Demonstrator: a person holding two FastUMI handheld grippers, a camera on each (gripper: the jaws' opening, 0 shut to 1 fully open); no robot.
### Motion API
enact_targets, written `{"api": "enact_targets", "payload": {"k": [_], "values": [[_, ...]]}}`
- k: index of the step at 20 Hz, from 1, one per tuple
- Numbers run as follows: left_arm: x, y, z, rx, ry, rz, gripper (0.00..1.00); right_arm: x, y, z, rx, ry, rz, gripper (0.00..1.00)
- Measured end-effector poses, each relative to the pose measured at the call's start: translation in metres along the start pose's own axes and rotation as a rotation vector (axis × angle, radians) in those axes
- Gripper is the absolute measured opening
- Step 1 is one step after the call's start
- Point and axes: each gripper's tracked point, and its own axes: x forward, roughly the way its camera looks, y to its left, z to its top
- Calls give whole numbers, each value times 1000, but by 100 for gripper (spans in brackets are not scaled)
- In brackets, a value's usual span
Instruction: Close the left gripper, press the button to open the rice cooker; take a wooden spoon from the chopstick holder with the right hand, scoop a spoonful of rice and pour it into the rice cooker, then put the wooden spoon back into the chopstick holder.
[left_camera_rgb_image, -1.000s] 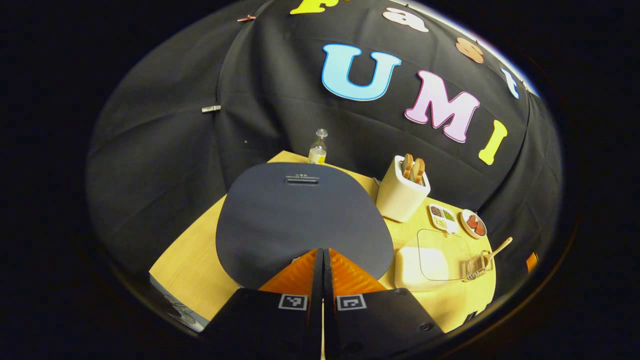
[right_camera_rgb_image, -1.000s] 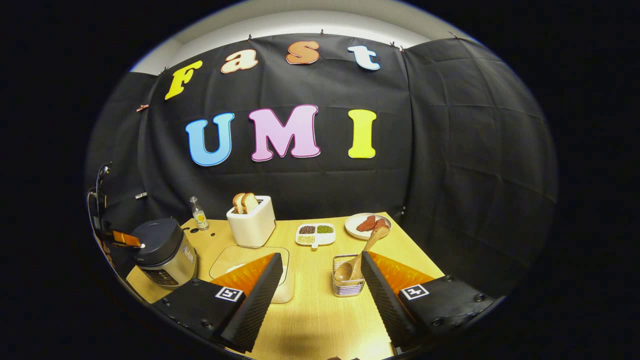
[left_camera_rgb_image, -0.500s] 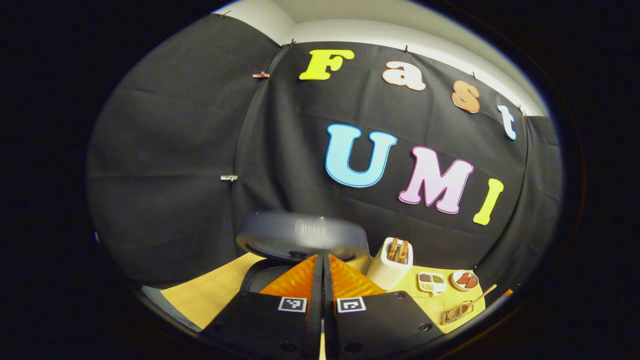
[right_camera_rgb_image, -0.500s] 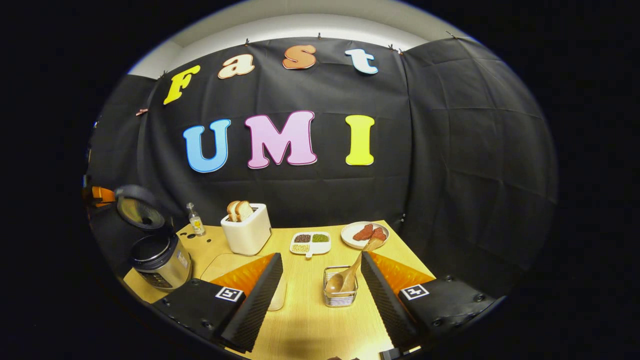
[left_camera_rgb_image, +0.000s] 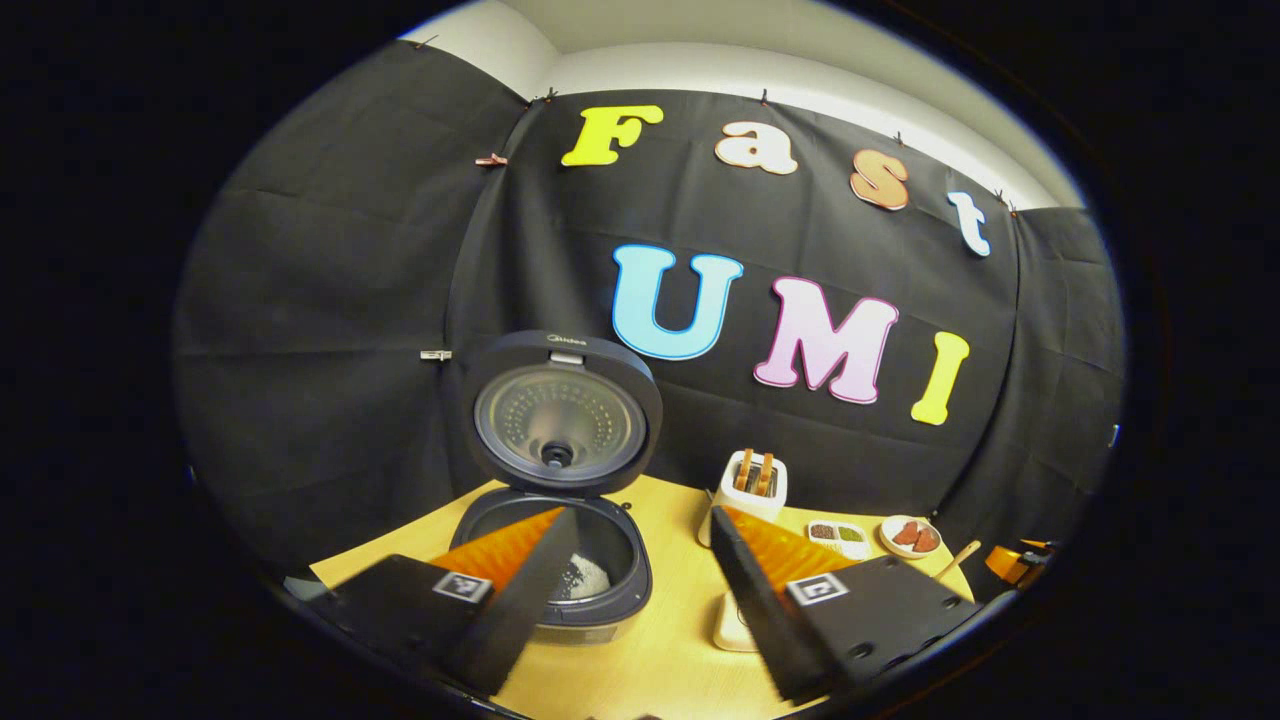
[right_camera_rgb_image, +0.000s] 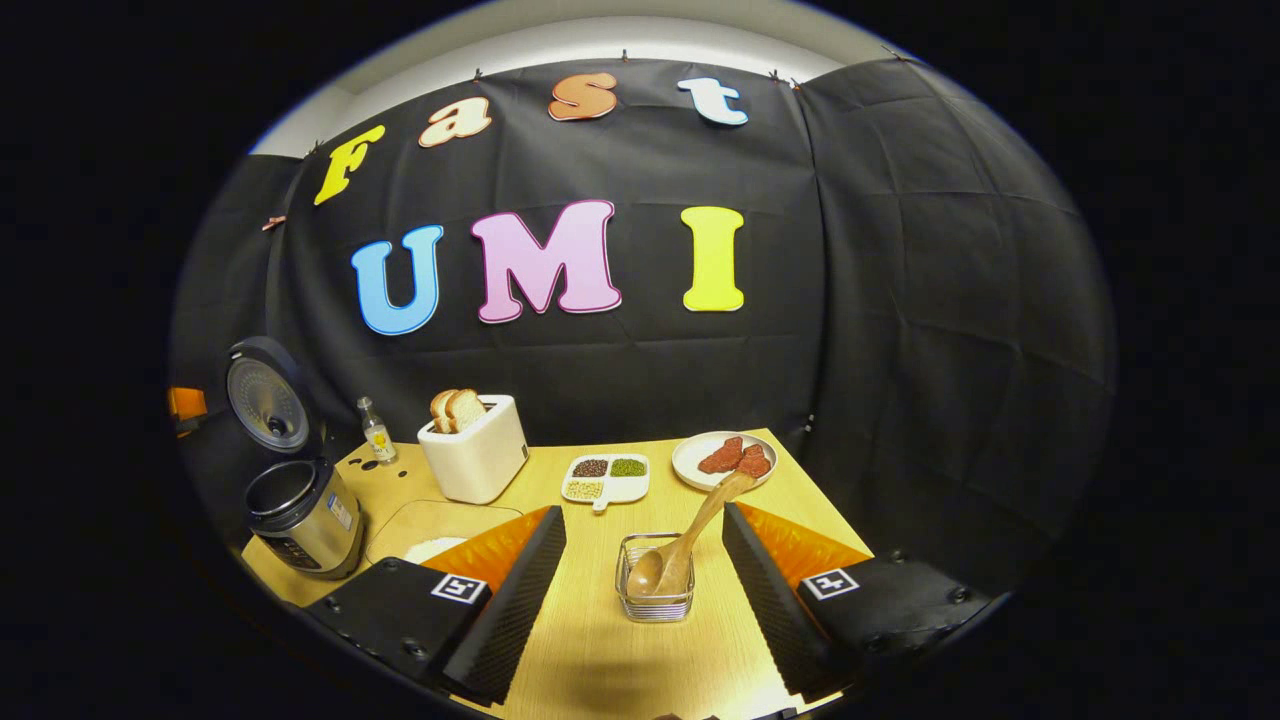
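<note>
Wooden spoon (right_camera_rgb_image: 690, 545) bowl-down in chopstick holder (right_camera_rgb_image: 655, 592) on desk (right_camera_rgb_image: 600, 660), handle leaning up-right. Likely light, stiff, smooth; best pinched mid-handle. Right claw (right_camera_rgb_image: 640, 570) spread, empty; left claw (left_camera_rgb_image: 635, 575) spread.

My left gripper (left_camera_rgb_image: 642, 545) is spread wide, holding nothing; at 11 o'clock the rice cooker (left_camera_rgb_image: 560, 560) stands with its lid (left_camera_rgb_image: 560, 415) upright, white rice in the pot; toaster (left_camera_rgb_image: 752, 485) at 1 o'clock
</note>
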Motion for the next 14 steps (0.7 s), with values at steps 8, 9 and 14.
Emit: {"api": "enact_targets", "payload": {"k": [8, 9, 14], "values": [[-17, -4, -42, -2, 71, 42, 96, 37, -19, -32, 40, 103, -2, 98], [-18, -4, -47, -3, 83, 45, 96, 43, -20, -36, 49, 119, -1, 99], [-26, -1, -78, -19, 167, 72, 95, 75, -36, -54, 118, 188, -37, 98]]}}
